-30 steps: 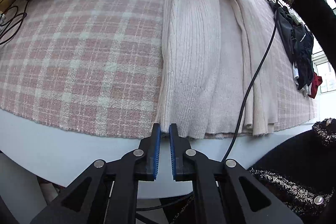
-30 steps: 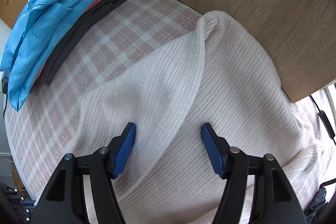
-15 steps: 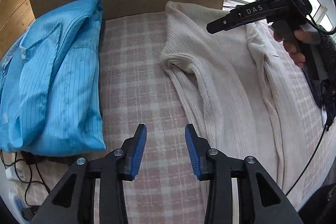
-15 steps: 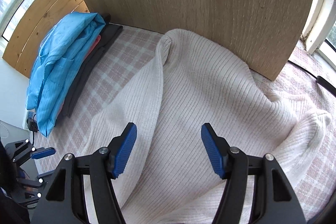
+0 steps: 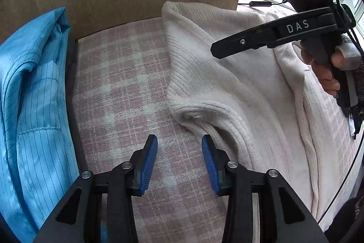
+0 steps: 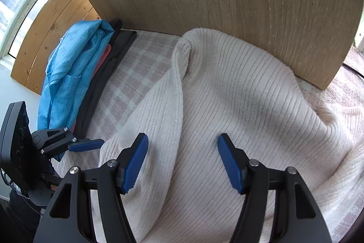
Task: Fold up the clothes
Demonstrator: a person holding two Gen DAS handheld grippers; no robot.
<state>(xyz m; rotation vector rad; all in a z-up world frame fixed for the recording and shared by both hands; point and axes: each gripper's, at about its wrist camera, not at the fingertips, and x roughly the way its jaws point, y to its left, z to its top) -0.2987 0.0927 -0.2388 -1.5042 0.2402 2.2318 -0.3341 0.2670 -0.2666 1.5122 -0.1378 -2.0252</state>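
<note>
We see the cream ribbed sweater [image 6: 227, 95] spread across the plaid worktop [image 5: 122, 88], narrowed lengthwise. Our left tongs [image 5: 179, 161] are opening, empty, beside its shoulder at one o'clock; our right tongs [image 6: 182, 161] are closing above its fabric, ungripped. Next, probably pinch both shoulders and fold.

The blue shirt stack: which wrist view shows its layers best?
The right wrist view: it sees the stack's side, with the blue shirt on top, a coral layer beneath it and dark garments at the bottom. The left wrist view shows the blue shirt large from above, with only a dark edge beside it.
</note>
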